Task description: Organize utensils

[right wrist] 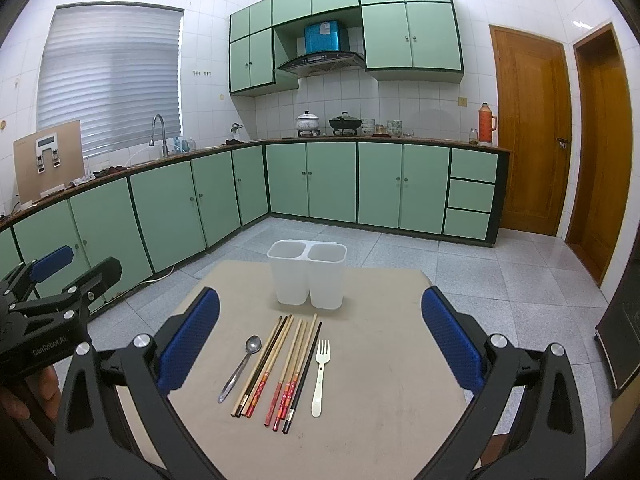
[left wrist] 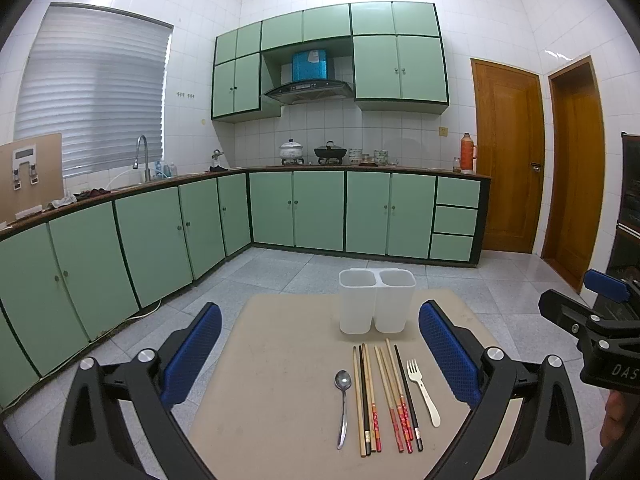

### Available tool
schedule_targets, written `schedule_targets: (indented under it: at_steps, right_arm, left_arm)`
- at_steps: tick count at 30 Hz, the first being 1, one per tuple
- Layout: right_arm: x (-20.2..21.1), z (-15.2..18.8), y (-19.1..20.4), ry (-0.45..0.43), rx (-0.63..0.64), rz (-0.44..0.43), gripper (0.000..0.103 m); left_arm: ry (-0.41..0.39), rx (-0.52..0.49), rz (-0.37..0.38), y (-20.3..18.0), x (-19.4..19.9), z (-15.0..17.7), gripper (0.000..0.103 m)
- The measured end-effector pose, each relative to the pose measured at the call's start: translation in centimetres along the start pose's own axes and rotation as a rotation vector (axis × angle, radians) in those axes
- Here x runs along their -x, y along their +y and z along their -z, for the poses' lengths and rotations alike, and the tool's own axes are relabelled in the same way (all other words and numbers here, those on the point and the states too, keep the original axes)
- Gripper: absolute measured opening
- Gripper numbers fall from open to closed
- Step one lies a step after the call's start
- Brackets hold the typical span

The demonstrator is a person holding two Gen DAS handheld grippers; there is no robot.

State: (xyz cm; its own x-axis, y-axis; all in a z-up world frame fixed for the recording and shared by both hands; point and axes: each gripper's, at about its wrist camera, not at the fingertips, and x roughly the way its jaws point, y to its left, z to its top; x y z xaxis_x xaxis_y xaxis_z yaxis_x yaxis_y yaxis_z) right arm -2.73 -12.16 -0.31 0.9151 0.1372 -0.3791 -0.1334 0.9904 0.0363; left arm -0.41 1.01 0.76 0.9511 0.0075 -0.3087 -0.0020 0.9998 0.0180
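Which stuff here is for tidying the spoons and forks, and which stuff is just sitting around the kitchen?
For the job:
- metal spoon
- chopsticks
- white fork
- empty two-cup utensil holder
- left claw and right claw, both open

Just sitting around:
- white pot and black wok on the stove
- orange thermos
- faucet

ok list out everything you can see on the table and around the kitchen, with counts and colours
Utensil holder: one, translucent white, two empty compartments, far side of table.
Spoon: one, metal, leftmost in the row.
Chopsticks: about seven, wood, black, some red-ended, between spoon and fork.
Fork: one, cream, rightmost.
Table: one, beige.
Cabinets: green, along the walls.
Pots: two, white and black, on stove.
Thermos: one, orange, counter end.
Doors: two, brown.
Left gripper: open.
Right gripper: open.
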Motion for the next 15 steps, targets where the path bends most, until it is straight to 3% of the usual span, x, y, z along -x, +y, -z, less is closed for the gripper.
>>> schedule_targets:
  at_steps: [15]
  right_arm:
    - [-0.04, 0.02, 0.04, 0.000, 0.000, 0.001, 0.098]
  left_arm:
    - [0.002, 0.001, -0.001, 0.37, -0.04, 0.10, 0.097]
